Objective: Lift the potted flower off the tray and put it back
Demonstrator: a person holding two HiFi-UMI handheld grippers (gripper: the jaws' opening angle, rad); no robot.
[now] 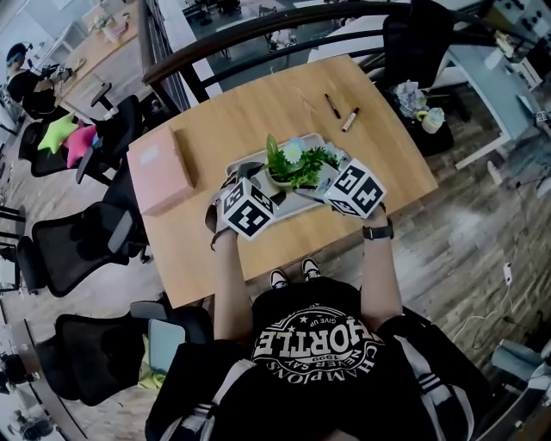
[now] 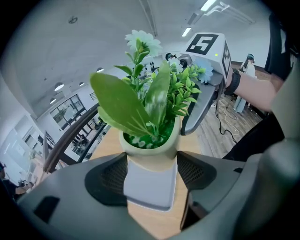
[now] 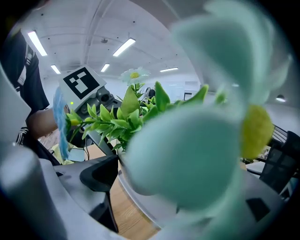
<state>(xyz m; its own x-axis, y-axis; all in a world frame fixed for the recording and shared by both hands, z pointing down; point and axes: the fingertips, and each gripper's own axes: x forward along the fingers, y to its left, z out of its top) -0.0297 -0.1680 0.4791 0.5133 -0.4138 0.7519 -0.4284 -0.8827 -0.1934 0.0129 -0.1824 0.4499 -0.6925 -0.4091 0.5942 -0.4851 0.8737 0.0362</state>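
Observation:
The potted flower [image 1: 288, 164] has a pale green pot, broad green leaves and pale blue blooms, and it is at the grey tray [image 1: 245, 165] on the wooden table [image 1: 284, 103]. In the left gripper view the pot [image 2: 150, 145] sits between the tips of my left gripper [image 2: 152, 161], both pads against its sides, with the tray [image 2: 149, 187] below it. I cannot tell whether the pot touches the tray. My right gripper [image 1: 331, 185] is close on the plant's right side. A blurred bloom [image 3: 197, 145] hides most of its jaws; one finger [image 3: 98, 176] shows.
A pink box [image 1: 162, 172] lies on the table's left part. Two pens [image 1: 332, 105] [image 1: 350, 120] lie at the far right. Black office chairs [image 1: 82, 245] stand left of the table. A railing [image 1: 258, 21] runs behind it.

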